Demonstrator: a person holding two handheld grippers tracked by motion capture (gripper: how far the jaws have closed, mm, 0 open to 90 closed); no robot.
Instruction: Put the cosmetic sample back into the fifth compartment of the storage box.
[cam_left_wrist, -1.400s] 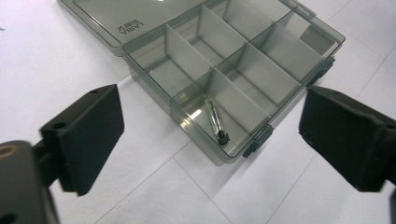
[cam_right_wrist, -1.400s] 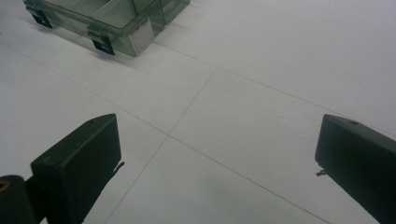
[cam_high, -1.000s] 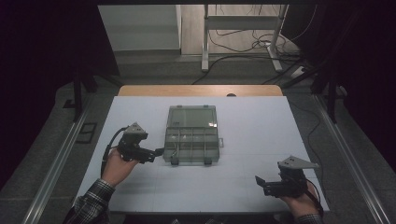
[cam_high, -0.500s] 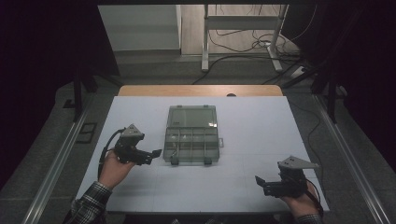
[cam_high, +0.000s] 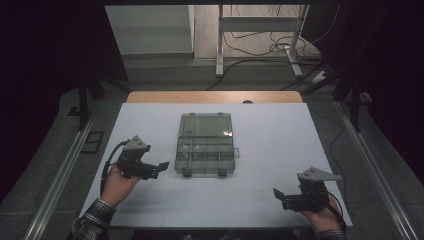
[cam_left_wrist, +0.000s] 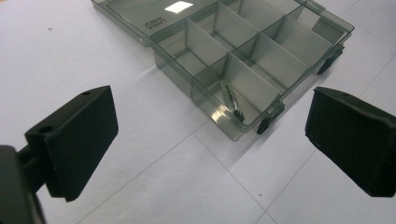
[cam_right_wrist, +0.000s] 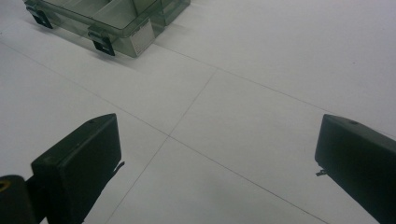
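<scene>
White table (cam_high: 280, 135) spreads in front of you, with a wooden strip along its far edge and a dark floor strung with cables beyond it. At the middle sits a smoky clear compartment box (cam_high: 206, 144), lid (cam_high: 206, 124) swung open and lying flat on the far side, its divided tray nearer to you. Two dark latches (cam_left_wrist: 272, 114) hang off the tray's near edge. In the left gripper view a thin, dark-tipped rod-like item (cam_left_wrist: 232, 100) leans in the near left compartment; what it is cannot be made out.

Your left gripper (cam_high: 159, 167) is above the table just left of the box's near left corner, pointing right toward it but not touching it, and its jaws stand wide apart with nothing between them. Your left hand (cam_high: 119, 181) grips it from behind, a plaid sleeve (cam_high: 95, 217) at the wrist.

Your right gripper (cam_high: 278, 195) is near the table's near right corner, well apart from the box, pointing left. Its jaws are spread wide too, with bare table between them, and your right hand (cam_high: 322, 220) holds it from the near side
</scene>
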